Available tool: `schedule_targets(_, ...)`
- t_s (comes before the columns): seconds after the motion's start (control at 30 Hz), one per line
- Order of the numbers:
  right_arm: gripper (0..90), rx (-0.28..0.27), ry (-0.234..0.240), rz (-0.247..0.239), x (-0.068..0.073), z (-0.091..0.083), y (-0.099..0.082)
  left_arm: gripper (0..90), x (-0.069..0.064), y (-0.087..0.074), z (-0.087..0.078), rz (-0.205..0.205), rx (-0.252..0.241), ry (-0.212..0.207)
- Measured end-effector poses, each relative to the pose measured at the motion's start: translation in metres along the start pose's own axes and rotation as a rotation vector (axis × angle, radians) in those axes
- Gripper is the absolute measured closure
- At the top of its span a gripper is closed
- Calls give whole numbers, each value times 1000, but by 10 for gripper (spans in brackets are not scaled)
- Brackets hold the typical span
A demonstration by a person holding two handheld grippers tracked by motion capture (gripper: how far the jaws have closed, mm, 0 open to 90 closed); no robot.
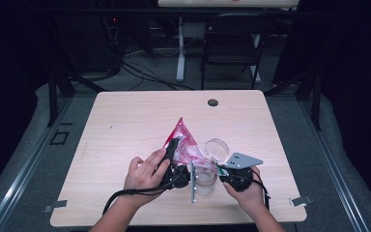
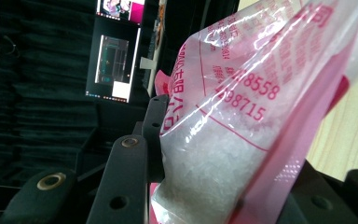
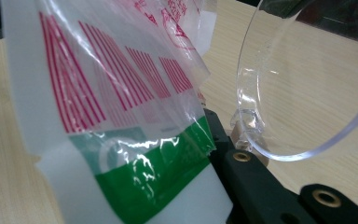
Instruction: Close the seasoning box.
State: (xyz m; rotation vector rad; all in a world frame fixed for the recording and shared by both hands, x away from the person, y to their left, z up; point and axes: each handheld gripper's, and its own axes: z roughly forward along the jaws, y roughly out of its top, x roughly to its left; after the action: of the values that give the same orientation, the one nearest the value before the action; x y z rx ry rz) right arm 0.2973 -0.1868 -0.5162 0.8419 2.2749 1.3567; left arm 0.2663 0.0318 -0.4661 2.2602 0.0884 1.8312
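Salt or sugar, some coarse white crystal, filled the pink-printed plastic bag [image 2: 242, 140] that I had clamped in the left gripper [image 1: 174, 152]; in the left gripper view the jaws stood on either side of the bag's body with the film pressed between them, so that gripper was closed on the bag. I judged the grip was there to carry the weight and tilt the bag, since its far corner rose in a peak beyond the left gripper while its mouth end dropped toward the right gripper [image 1: 224, 170].

The right gripper had the bag's green-and-white printed edge [image 3: 144, 172] bunched against its jaw. It looked pinched there, though the second jaw was hidden behind the film, so I could not tell for certain how the jaws stood. My guess was that this hold kept the opening steady over the clear round container [image 1: 206, 181] sitting on the tabletop [image 1: 125, 121] between the two grippers. A clear lid or second clear dish [image 3: 303, 84] lay just beyond the right gripper, close past its jaw in the right gripper view, and I read it as set aside to leave the container open.

My left hand [image 1: 142, 174] wrapped its gripper from the outer side, pointing it forward and inward. My right hand [image 1: 246, 191] held its gripper low, angled in toward the left one, both forearms converging.
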Motion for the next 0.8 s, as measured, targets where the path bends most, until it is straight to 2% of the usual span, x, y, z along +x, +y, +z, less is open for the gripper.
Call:
schedule_targets(0.63,900,-11,-8,-13,5,-2,4,669,-6,-18,3,-80,22,-63)
schedule_targets(0.8,900,-18,-10,-13,6,-3,5,669,-9,-22,5,-119,27,-86)
